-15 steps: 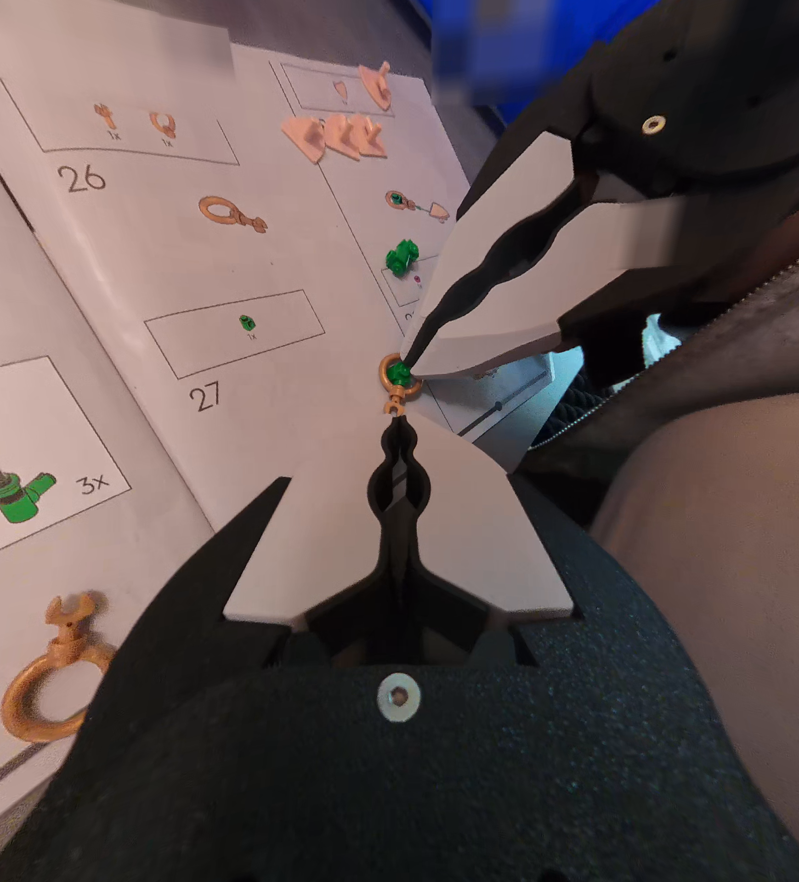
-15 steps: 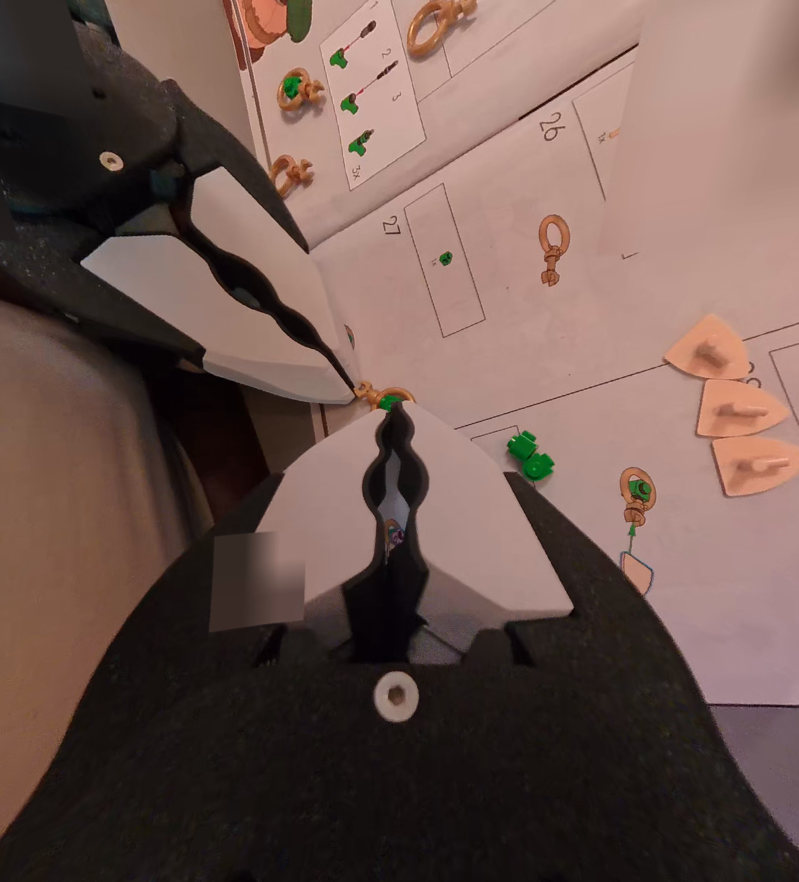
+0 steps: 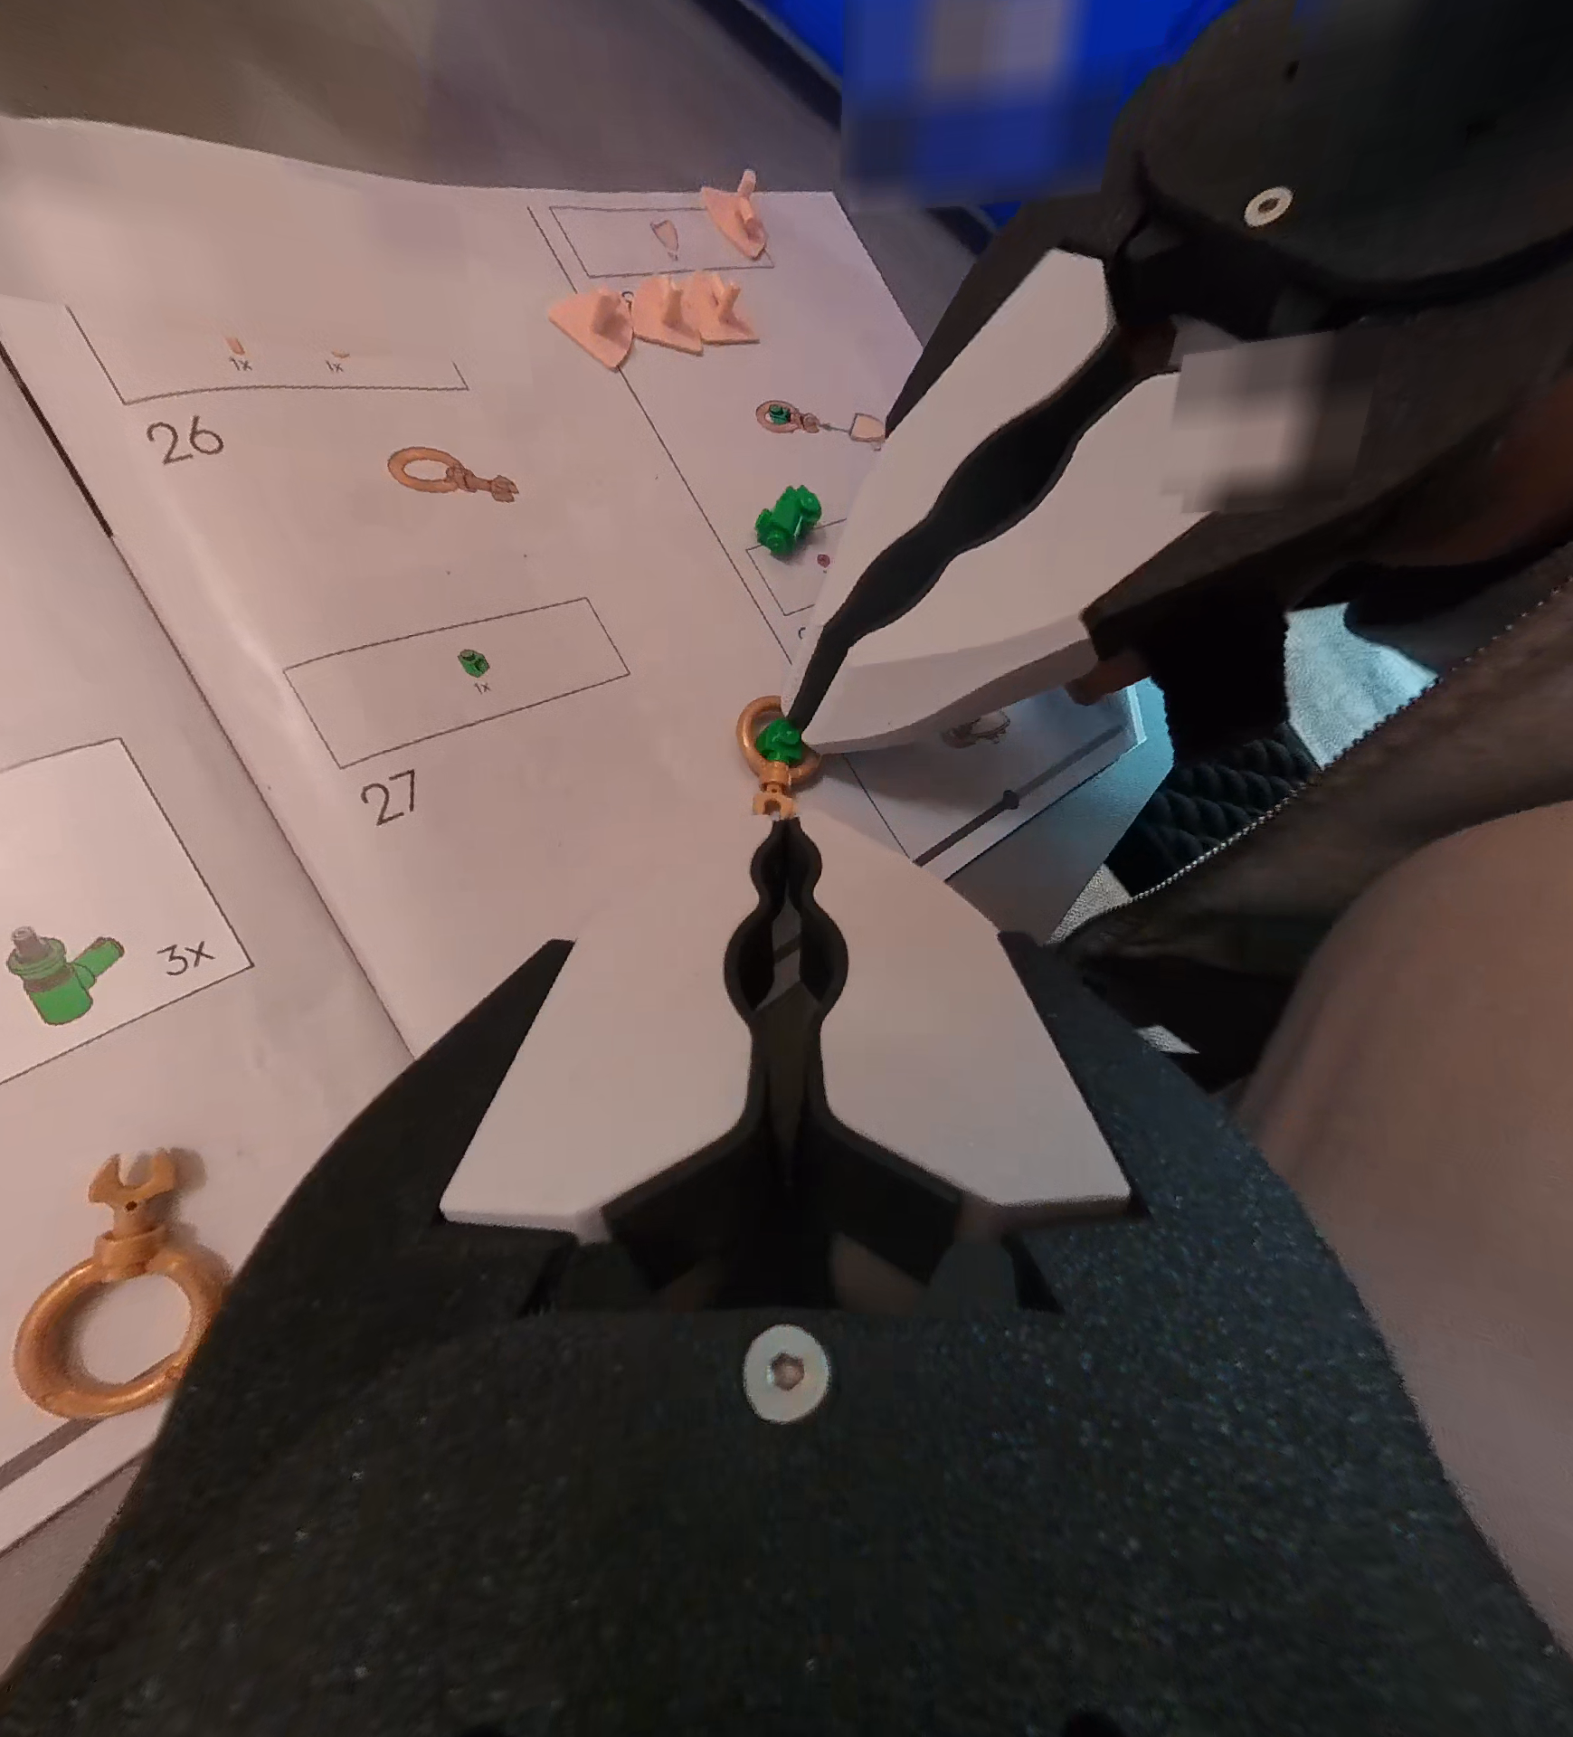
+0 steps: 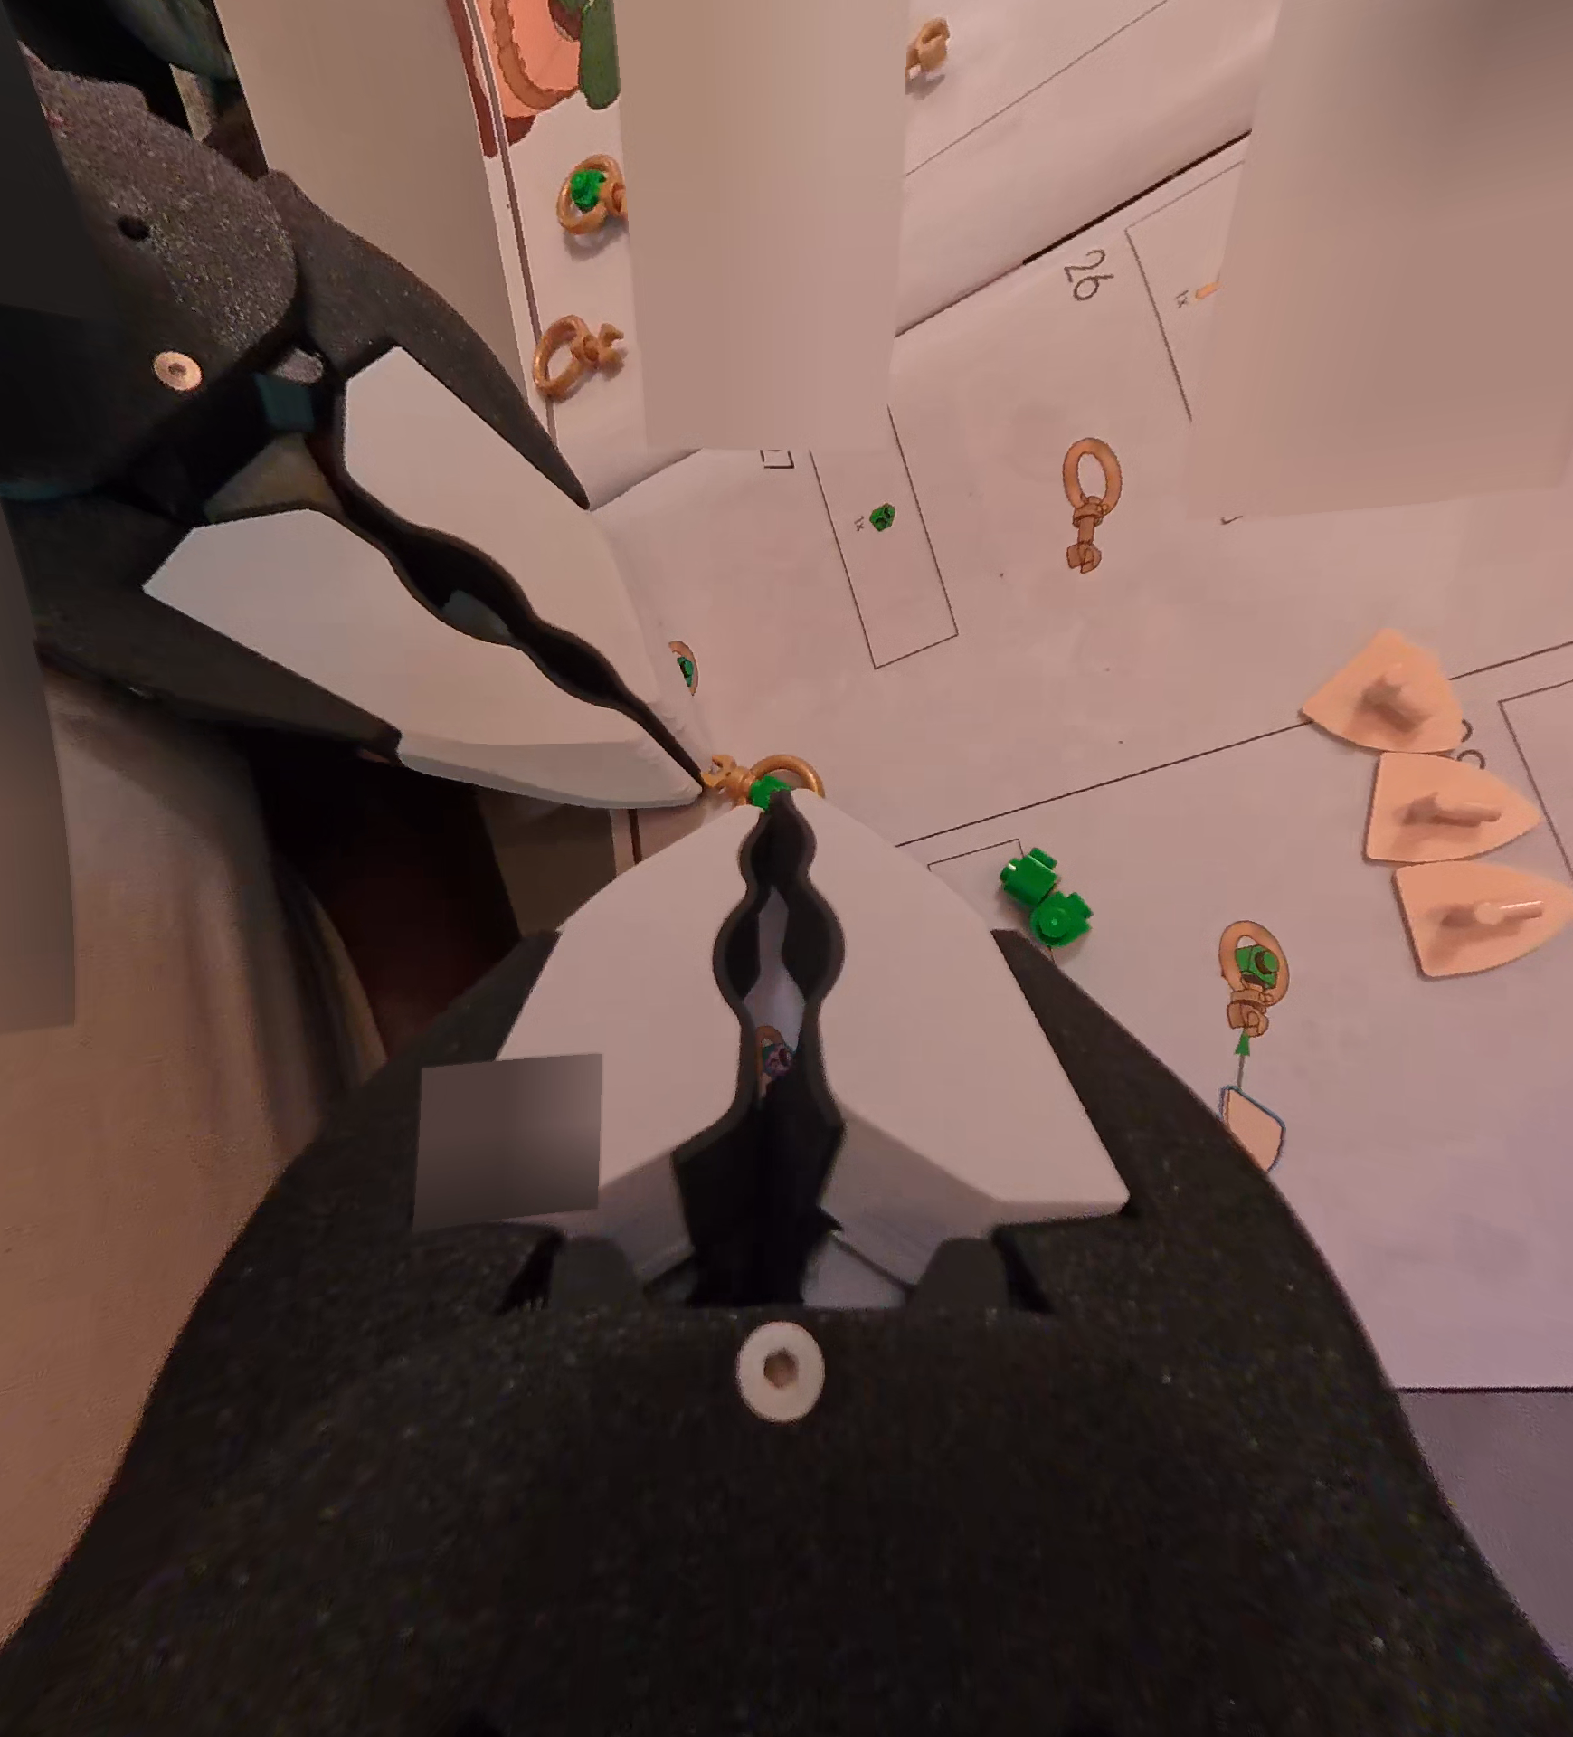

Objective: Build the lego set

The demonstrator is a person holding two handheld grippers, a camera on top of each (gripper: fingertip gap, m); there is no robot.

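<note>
Left wrist view | gold ring piece (image 3: 771, 752) pinched at centre by left gripper (image 3: 777, 820) | green stud (image 3: 780, 741) clenched by right gripper (image 3: 796, 716) | instruction booklet (image 3: 312, 583) spread beneath, spare ring (image 3: 110, 1316) at 8 o'clock

The open paper instruction booklet (image 3: 312, 583) is the landmark: above its near edge the left gripper (image 3: 778, 820) and the right gripper (image 3: 796, 719) meet tip to tip, the left pinched onto the clip end of a small gold ring piece (image 3: 768, 752) and the right pinched onto a tiny green stud piece (image 3: 780, 743) sitting in that ring. On the booklet's right-hand page, just beyond the grippers, lie two loose green stud pieces (image 4: 1044, 895) touching each other, and farther toward that page's far edge lie four flat peach shield-shaped pieces (image 3: 660, 310), three in a row and one (image 3: 735, 221) apart behind them. On the booklet's left-hand page, near its near edge and left of the left gripper, lies a second gold ring piece with a clip (image 3: 110, 1306).
</note>
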